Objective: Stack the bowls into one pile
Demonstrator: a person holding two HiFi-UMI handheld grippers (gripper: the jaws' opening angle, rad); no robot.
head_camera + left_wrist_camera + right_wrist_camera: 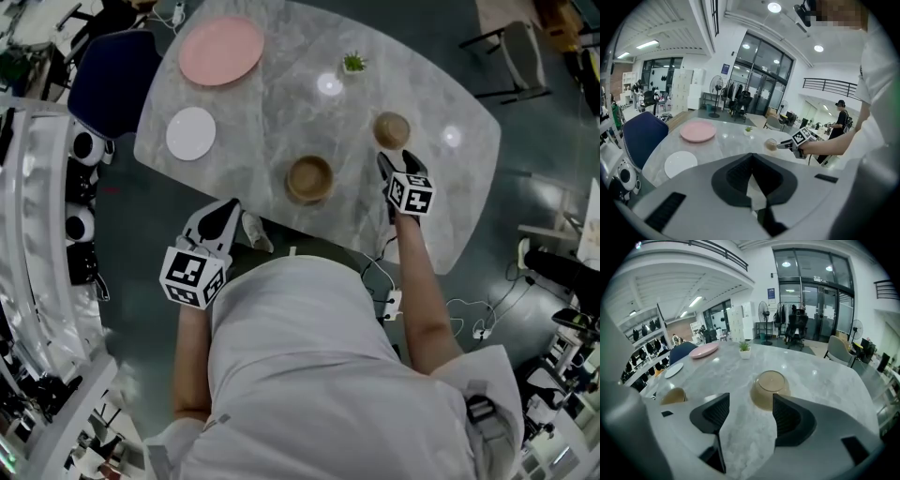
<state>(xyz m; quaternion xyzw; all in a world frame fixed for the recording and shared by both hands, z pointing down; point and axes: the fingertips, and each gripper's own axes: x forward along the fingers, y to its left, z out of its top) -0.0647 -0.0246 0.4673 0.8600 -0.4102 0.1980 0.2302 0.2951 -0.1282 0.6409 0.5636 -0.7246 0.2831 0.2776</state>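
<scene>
One risk: right gripper (397, 162), jaws apart and empty, could clip small bowl (392, 129) off-centre, skidding it; left gripper (228, 208) closed, empty.

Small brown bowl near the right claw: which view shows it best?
Right gripper view: the small bowl sits large and central, just beyond the open right claw. The head view shows it small from above; the left gripper view shows it tiny, far off.
</scene>
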